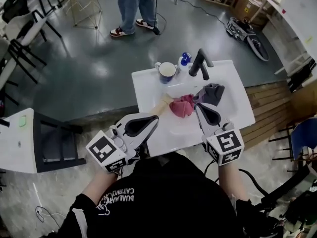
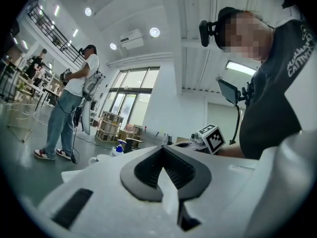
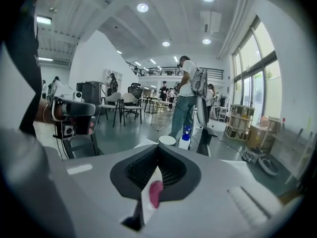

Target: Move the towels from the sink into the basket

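Three towels lie bunched in the white sink [image 1: 148,88]: a beige towel [image 1: 162,104] at the left, a pink towel [image 1: 181,107] in the middle and a grey towel [image 1: 210,90] at the right under the black faucet [image 1: 200,63]. My left gripper [image 1: 157,118] hovers over the sink's near left edge, shut and empty, its tip close to the beige towel. My right gripper [image 1: 197,105] is shut just right of the pink towel and holds nothing. A sliver of pink towel [image 3: 155,195] shows below its closed jaws. I see no basket.
A blue-rimmed mug [image 1: 166,72] and a blue-capped bottle [image 1: 184,59] stand on the sink's back rim. A person [image 1: 132,9] stands on the floor beyond. A dark chair frame [image 1: 54,143] and a white table [image 1: 15,138] are at my left, a wooden floor strip [image 1: 272,108] at the right.
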### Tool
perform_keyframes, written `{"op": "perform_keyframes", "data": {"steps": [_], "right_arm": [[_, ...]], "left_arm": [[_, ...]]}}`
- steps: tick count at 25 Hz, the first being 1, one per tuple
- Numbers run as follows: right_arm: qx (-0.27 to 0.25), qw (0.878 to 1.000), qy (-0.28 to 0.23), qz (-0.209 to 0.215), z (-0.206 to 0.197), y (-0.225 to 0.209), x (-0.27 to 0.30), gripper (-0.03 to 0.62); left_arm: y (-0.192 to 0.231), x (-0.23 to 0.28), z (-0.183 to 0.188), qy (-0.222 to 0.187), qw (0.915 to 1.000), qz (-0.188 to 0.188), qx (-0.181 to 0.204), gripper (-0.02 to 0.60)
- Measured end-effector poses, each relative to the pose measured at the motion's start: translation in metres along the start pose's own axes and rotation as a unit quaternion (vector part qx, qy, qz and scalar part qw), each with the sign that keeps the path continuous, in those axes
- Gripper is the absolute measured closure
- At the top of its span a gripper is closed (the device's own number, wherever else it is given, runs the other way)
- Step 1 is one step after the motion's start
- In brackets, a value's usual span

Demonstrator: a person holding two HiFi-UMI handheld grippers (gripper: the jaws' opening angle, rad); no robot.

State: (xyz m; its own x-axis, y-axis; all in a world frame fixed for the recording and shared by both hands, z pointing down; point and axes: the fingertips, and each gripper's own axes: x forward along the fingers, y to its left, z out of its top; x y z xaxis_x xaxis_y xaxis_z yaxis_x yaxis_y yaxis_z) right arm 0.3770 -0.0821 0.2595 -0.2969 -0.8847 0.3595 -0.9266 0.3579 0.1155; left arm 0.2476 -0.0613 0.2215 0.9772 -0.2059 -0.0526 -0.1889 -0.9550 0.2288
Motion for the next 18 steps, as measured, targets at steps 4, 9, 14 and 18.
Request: {"op": "perform_keyframes", "data": {"steps": [4,9,14,18], "right_arm": [[-0.058,0.998,0.017,0.015,-0.003,-0.014,0.019,0.591],[-0.058,0.994,0.046,0.079,-0.025,-0.026,0.042,0.591],[-0.061,0.988,0.058,0.127,-0.037,-0.041,0.057,0.591],[-0.063,0.975,0.085,0.196,-0.06,-0.042,0.071,0.591]], "left_arm": [[0.014,-0.001,-0.005,0.009,0.9985,0.052,-0.011,0.583],[0.026,0.004,-0.016,0.02,0.9915,0.126,-0.025,0.583],[0.023,0.009,-0.023,0.015,0.9781,0.201,-0.053,0.583],[0.016,0.014,-0.033,0.021,0.9653,0.252,-0.065,0.583]]}}
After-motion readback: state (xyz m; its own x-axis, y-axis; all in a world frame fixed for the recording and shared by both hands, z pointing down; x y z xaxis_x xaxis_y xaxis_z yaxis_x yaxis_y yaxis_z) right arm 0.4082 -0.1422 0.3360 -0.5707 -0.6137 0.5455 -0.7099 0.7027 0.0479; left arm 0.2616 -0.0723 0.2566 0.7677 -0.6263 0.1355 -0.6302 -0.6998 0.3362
